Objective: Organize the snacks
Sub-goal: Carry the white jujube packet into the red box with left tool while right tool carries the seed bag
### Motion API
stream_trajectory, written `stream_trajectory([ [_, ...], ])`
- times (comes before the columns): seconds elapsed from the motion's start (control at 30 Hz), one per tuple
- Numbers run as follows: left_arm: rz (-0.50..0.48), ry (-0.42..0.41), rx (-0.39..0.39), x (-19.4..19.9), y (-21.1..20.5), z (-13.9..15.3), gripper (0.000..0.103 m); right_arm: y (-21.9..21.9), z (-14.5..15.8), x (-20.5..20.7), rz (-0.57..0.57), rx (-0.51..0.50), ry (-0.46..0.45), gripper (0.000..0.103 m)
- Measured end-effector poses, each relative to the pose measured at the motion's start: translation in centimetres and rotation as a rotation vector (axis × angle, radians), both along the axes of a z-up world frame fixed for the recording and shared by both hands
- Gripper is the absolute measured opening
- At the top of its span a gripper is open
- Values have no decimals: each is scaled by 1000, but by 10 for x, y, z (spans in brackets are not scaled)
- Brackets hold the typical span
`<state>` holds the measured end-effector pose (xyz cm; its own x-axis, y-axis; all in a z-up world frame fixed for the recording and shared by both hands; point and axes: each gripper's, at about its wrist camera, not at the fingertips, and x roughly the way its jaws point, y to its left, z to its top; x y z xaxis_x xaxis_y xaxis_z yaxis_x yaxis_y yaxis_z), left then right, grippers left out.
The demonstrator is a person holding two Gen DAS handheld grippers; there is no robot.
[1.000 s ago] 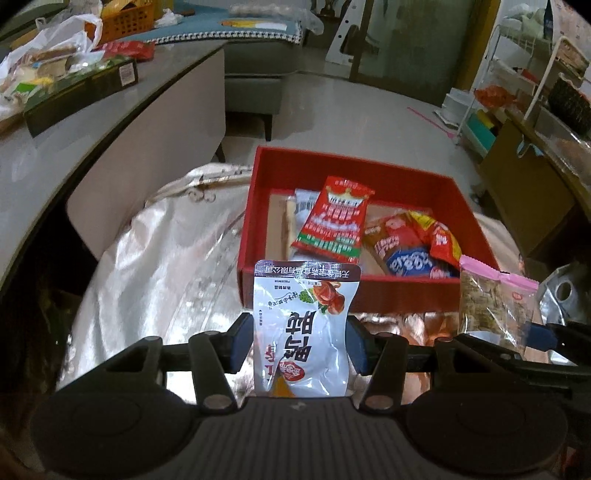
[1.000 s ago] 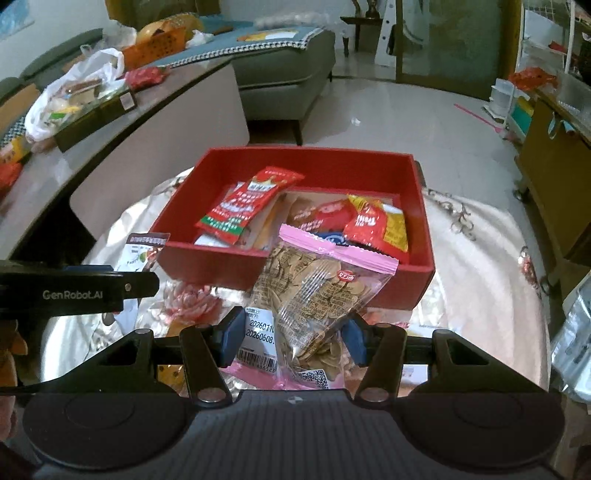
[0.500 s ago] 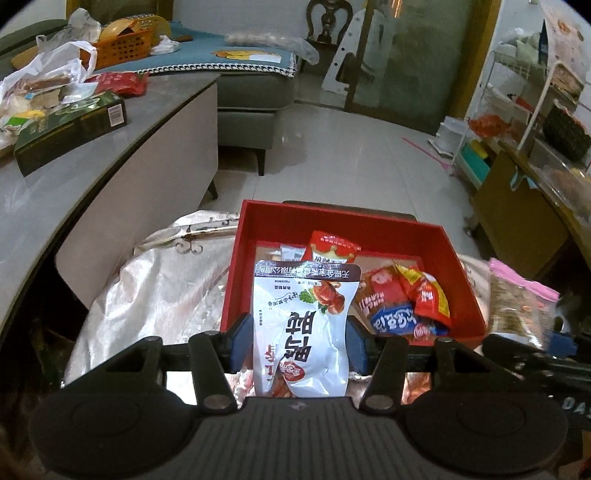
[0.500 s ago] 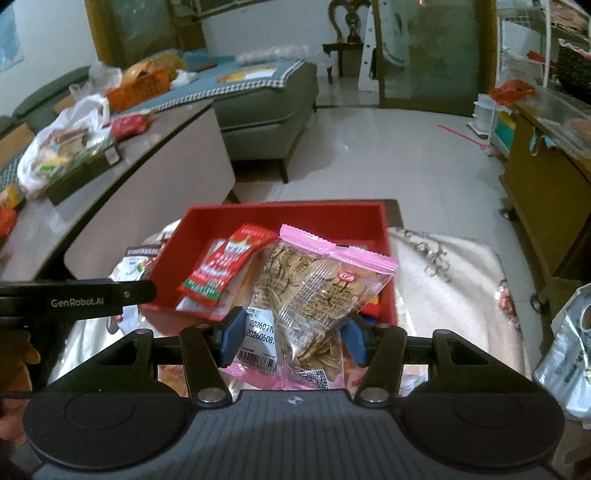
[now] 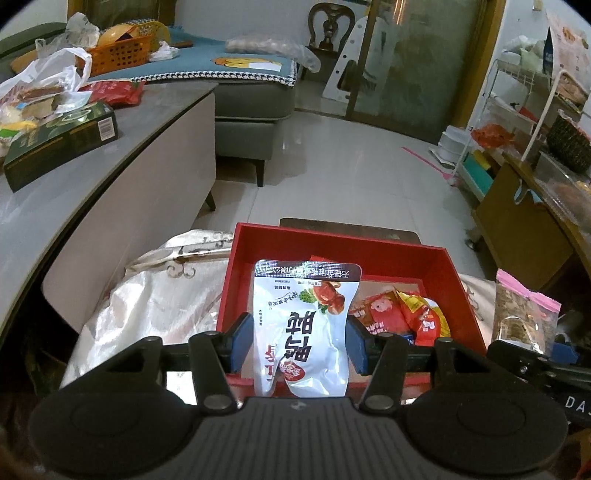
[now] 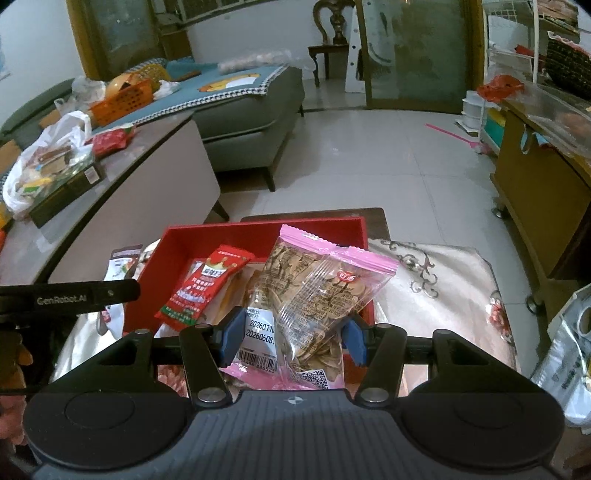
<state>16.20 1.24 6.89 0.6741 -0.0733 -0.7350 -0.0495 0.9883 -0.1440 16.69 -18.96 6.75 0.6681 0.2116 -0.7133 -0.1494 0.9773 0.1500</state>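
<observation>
A living room, cloth-covered table (image 5: 147, 302). Left gripper (image 5: 299, 343) clamps a white pouch (image 5: 303, 332), right gripper (image 6: 291, 336) a seed bag (image 6: 314, 295); either could snag the red box (image 5: 413, 254) near edge and spill.

Home living room. Grey sofa (image 5: 255, 107) with blue throw ahead-left of the gripper; tiled floor (image 5: 332, 166) ahead; wire shelf rack (image 5: 524, 110) to the right; cluttered grey surface (image 5: 92, 166) at left; wooden chair (image 6: 330, 22) at the back.

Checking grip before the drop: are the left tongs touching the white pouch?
Touching. The left wrist view shows the left tongs with both blue pads pressed against the sides of the white pouch, holding it upright.
</observation>
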Motion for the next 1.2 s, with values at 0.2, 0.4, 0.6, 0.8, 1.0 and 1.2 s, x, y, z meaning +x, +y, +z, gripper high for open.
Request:
stream_trajectory([
  [0.2, 1, 0, 20, 11, -5, -4, 47, 1, -4, 12, 0, 4, 10, 63],
  [0.4, -2, -7, 36, 21, -9, -6, 47, 4, -6, 18, 4, -6, 7, 63],
  [0.6, -4, -4, 48, 29, -14, -10, 47, 5, -9, 28, 3, -5, 14, 63],
  [0.8, -5, 3, 68, 37, -17, -16, 47, 5, -13, 34, 5, -10, 21, 63],
  [1.0, -6, 9, 84, 42, -23, -22, 47, 5, -15, 40, 4, -15, 26, 63],
  [1.2, -4, 17, 93, 47, -24, -27, 47, 3, -19, 45, 0, -16, 35, 63],
])
